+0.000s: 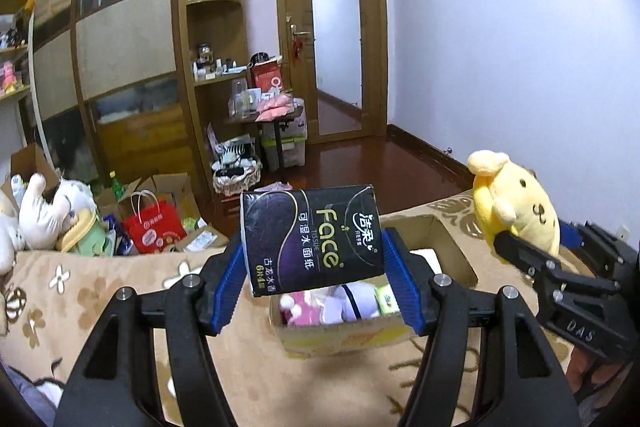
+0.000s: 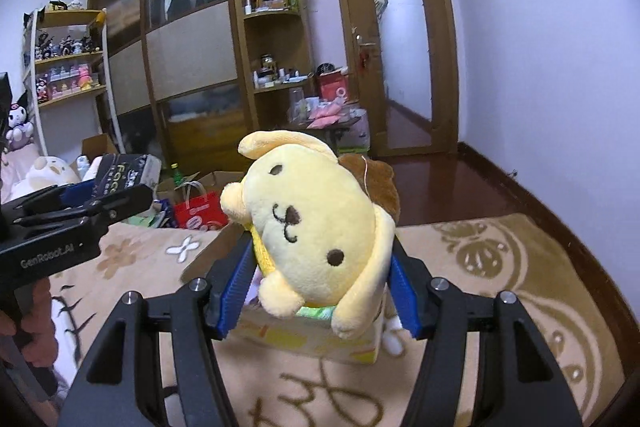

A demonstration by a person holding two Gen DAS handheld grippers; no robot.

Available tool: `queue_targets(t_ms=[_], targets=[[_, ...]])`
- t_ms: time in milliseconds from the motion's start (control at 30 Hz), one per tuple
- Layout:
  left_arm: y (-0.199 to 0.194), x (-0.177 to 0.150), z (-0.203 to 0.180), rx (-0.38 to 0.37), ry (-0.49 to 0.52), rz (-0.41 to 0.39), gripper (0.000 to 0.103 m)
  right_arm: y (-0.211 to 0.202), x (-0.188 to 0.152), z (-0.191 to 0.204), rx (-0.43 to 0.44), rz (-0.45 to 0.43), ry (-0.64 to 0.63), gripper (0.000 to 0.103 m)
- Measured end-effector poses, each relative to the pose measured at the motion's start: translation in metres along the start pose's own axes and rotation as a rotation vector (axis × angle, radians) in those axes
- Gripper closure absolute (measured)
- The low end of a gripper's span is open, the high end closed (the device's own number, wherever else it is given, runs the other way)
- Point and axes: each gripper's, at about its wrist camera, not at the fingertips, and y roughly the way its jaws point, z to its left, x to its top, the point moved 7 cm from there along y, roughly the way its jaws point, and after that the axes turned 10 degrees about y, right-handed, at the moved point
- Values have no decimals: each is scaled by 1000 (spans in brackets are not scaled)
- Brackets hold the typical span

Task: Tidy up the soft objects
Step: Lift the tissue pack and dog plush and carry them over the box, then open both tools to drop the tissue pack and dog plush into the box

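My left gripper [image 1: 314, 267] is shut on a black tissue pack [image 1: 312, 237] and holds it above an open cardboard box [image 1: 344, 339] on the bed. The box holds a pink plush [image 1: 298, 307] and a white plush [image 1: 352, 301]. My right gripper [image 2: 320, 267] is shut on a yellow dog plush [image 2: 316, 235] and holds it above the same box [image 2: 308, 337]. The dog plush also shows at the right in the left wrist view [image 1: 516, 203]. The left gripper with the tissue pack [image 2: 120, 175] shows at the left in the right wrist view.
A beige patterned blanket [image 2: 500, 267] covers the bed. White plush toys [image 1: 44, 211] lie at the bed's left end. A red paper bag [image 1: 154, 227] and cardboard boxes stand on the floor beyond the bed. Wooden wardrobe, shelves and a door are behind.
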Motion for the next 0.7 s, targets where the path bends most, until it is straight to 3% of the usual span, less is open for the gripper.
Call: queue_targets(t_ms=[300, 700], targets=[[38, -2, 4, -7, -43, 9, 39, 31, 16, -5, -7, -9, -2, 37], [85, -29, 6, -15, -56, 79, 39, 81, -15, -14, -31, 70, -8, 37]])
